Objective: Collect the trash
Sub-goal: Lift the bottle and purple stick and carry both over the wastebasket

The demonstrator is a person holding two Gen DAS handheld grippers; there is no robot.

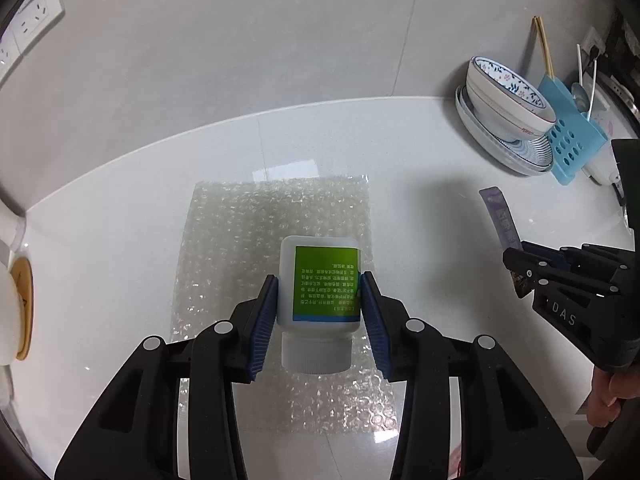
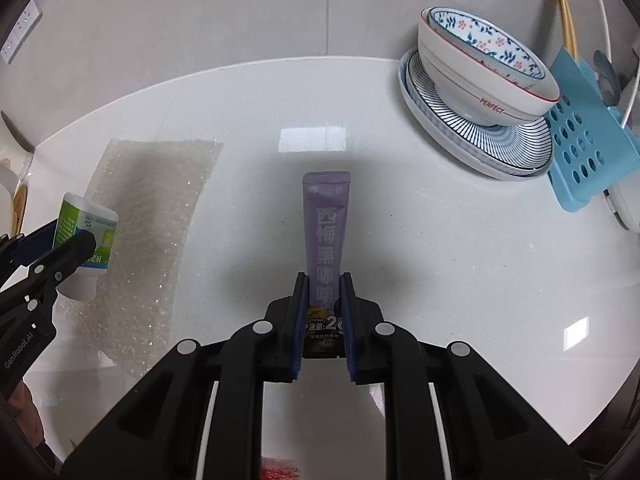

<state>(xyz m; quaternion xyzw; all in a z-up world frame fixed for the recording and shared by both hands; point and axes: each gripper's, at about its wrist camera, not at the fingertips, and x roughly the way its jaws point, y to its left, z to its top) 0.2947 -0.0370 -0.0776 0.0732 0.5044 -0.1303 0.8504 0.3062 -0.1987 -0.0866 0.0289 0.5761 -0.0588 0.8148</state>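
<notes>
One white bottle (image 1: 319,285) gripped by left tool (image 1: 320,304), one purple sachet (image 2: 325,248) gripped by right tool (image 2: 324,308).

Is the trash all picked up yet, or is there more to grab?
Not finished. In hand: the left gripper is shut on a white bottle, and the right gripper is shut on a purple sachet. Both are lifted off the counter, but no bin is in view, so nothing looks thrown away yet. Left: the bubble wrap lies flat on the counter. The bowls look like clean dishes, not trash.
</notes>
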